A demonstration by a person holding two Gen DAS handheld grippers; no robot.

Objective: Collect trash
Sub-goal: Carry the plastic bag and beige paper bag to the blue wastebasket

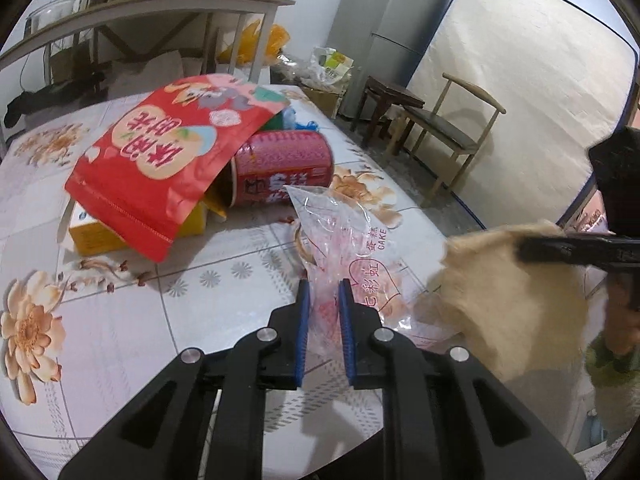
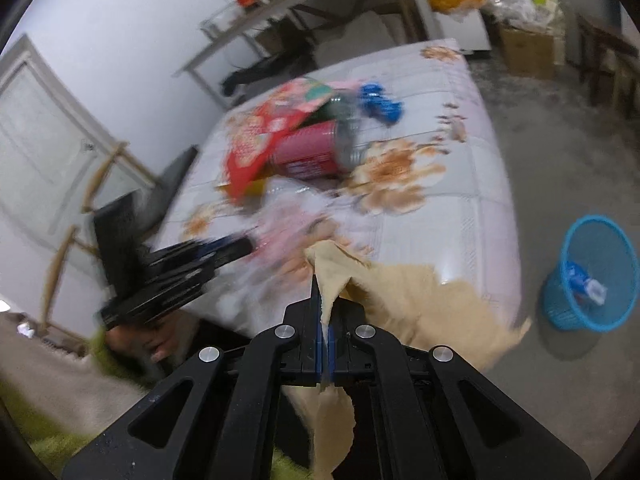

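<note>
My left gripper [image 1: 324, 292] has its blue pads closed around a clear plastic cake bag [image 1: 344, 240] with pink print, lying on the floral table [image 1: 120, 320]. My right gripper [image 2: 325, 300] is shut on a torn piece of tan paper [image 2: 400, 292], held over the table's near edge; it also shows at the right of the left wrist view [image 1: 508, 296]. Further back lie a red snack bag [image 1: 168, 156], a red can [image 1: 284, 168] on its side and a yellow box [image 1: 96, 232]. A blue mesh trash basket [image 2: 592, 272] stands on the floor to the right.
A blue wrapper [image 2: 380, 102] lies at the table's far end. A wooden chair [image 1: 452, 128] and stool [image 1: 388, 100] stand right of the table. A shelf table [image 1: 160, 8] with jars is behind. A mattress [image 1: 520, 92] leans on the wall.
</note>
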